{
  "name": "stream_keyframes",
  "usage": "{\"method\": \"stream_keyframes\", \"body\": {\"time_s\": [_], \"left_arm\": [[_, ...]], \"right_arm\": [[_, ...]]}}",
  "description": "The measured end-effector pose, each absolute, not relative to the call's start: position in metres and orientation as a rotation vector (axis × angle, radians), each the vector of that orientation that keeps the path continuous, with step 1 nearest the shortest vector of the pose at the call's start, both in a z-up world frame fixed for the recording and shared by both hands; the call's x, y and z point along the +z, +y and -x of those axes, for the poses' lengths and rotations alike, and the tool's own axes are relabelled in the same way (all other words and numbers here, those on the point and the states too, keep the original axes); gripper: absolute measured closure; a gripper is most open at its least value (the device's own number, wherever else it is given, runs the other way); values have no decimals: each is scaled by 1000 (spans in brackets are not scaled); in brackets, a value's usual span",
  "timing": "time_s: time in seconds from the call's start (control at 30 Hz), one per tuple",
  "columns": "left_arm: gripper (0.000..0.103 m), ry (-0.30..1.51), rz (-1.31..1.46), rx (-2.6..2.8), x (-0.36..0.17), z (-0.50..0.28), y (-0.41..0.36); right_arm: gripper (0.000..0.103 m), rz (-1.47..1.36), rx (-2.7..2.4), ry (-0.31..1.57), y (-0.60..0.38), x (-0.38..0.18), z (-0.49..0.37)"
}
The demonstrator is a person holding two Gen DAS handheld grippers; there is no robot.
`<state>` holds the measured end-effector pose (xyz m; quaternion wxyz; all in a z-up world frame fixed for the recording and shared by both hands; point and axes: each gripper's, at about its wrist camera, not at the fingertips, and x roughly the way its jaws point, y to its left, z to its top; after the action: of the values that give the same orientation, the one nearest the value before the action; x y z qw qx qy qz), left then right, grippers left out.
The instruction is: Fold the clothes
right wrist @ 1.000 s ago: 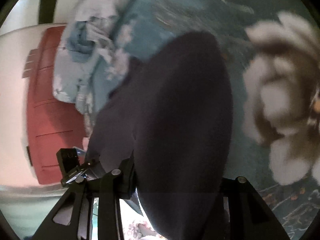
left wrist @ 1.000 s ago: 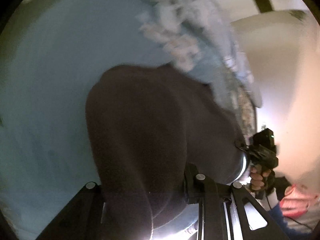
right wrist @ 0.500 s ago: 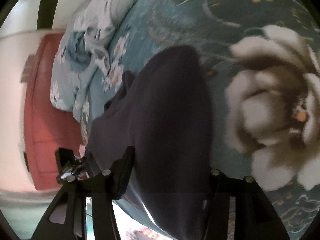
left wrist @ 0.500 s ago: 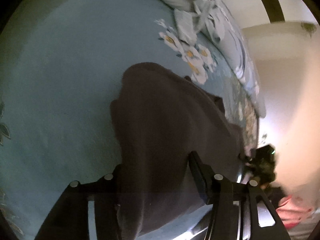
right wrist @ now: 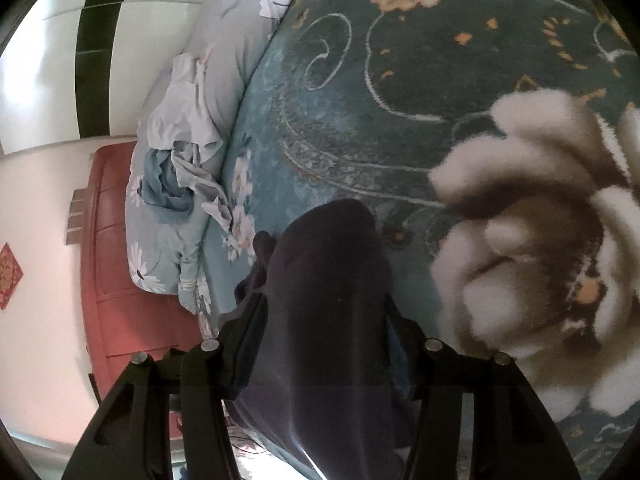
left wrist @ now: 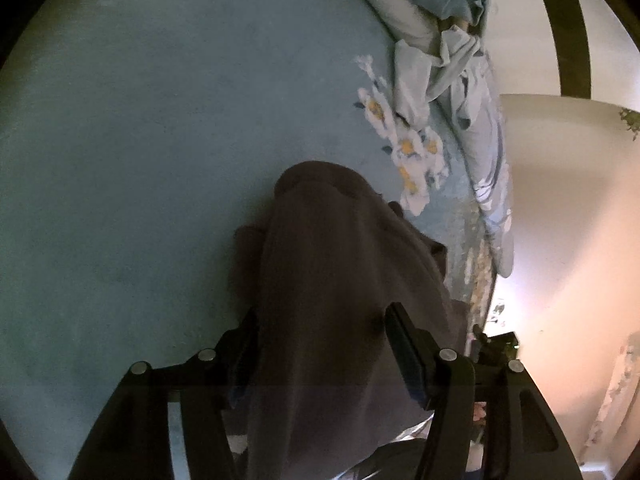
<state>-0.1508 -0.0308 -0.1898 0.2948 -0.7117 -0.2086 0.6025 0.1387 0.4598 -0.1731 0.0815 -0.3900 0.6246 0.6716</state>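
A dark brown garment [left wrist: 340, 280] lies in a long hump on the blue bed cover [left wrist: 160, 160]. Its near end runs back between the fingers of my left gripper [left wrist: 320, 320], which stand wide apart and open. In the right wrist view the same garment [right wrist: 332, 280] looks dark navy. It passes between the spread fingers of my open right gripper [right wrist: 322, 308]. My right gripper [left wrist: 496, 344] also shows as a small black shape at the bed's right edge in the left wrist view. The garment's near end is hidden under both cameras.
Crumpled light blue clothes [left wrist: 440, 64] lie on a floral pillow [right wrist: 168, 248] at the head of the bed. A teal blanket with a big white flower [right wrist: 540, 260] covers the right side. A red wooden cabinet [right wrist: 116, 280] stands past the bed edge by a pale wall [left wrist: 560, 240].
The fingers of both grippers have spread apart. The garment has sunk from a wide raised drape into a narrower hump resting on the bed.
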Motion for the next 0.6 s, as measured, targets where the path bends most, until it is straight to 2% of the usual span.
{"method": "stream_keyframes", "body": {"time_s": [0.2, 0.37, 0.43, 0.6], "left_arm": [[37, -448, 1880, 1679, -184, 153, -41], [36, -600, 1846, 1647, -186, 168, -44], [36, -604, 1853, 1626, -190, 171, -31], [38, -458, 1841, 1691, -184, 169, -5]], "right_arm": [[47, 1178, 2012, 1858, 459, -174, -138], [47, 1168, 1997, 1877, 456, -179, -135], [48, 1165, 1993, 1878, 455, -178, -136], [55, 1146, 1985, 1881, 458, -174, -142]]}}
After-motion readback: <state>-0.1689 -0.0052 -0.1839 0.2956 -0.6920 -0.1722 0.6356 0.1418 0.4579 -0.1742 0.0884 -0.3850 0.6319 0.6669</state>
